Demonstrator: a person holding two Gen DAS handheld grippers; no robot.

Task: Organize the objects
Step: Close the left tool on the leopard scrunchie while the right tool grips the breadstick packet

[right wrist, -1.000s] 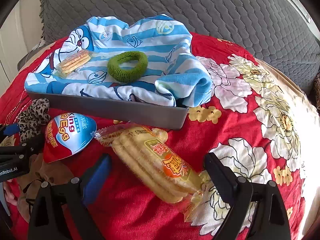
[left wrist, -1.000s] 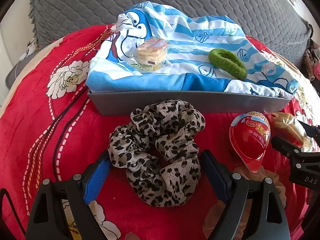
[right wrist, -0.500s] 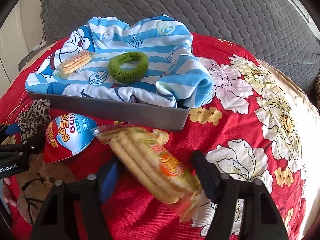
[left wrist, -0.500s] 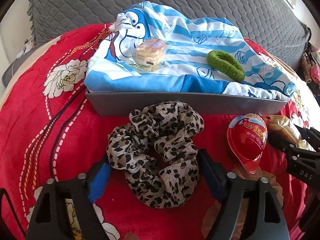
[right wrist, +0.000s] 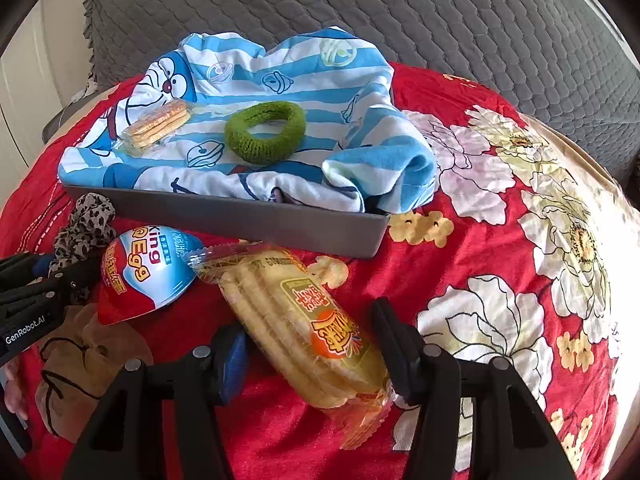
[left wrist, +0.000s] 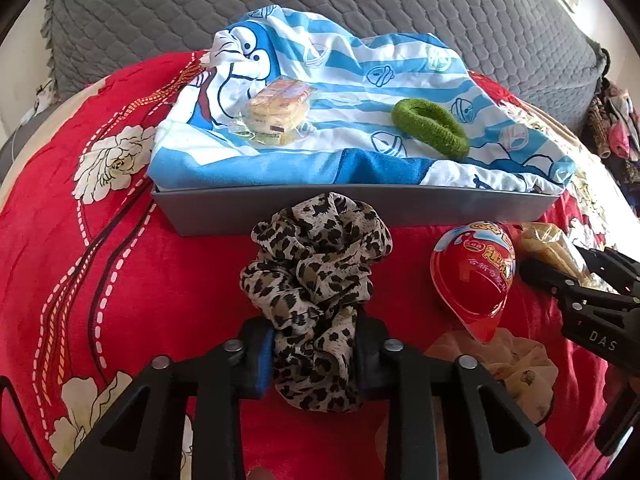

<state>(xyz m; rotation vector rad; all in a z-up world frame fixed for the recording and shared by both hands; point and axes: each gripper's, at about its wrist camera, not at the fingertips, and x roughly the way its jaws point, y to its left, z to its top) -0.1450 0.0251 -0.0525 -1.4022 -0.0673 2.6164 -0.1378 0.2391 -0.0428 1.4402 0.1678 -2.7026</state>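
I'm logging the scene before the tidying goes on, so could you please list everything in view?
tray: one, grey, on the bedspread.
cartoon cloth: one, blue and white, filling the tray.
wrapped cake: one, yellow, on the cloth, left.
green hair tie: one, on the cloth, right.
leopard scrunchie: one, before the tray.
toy egg: one, red and blue, beside the scrunchie.
biscuit pack: one, yellow, before the tray.
tan pouch: one, nearest the egg's tip.
bedspread: red, floral.
grey quilt: behind.
left gripper: pinching the scrunchie.
right gripper: jaws just closing around the biscuit pack.
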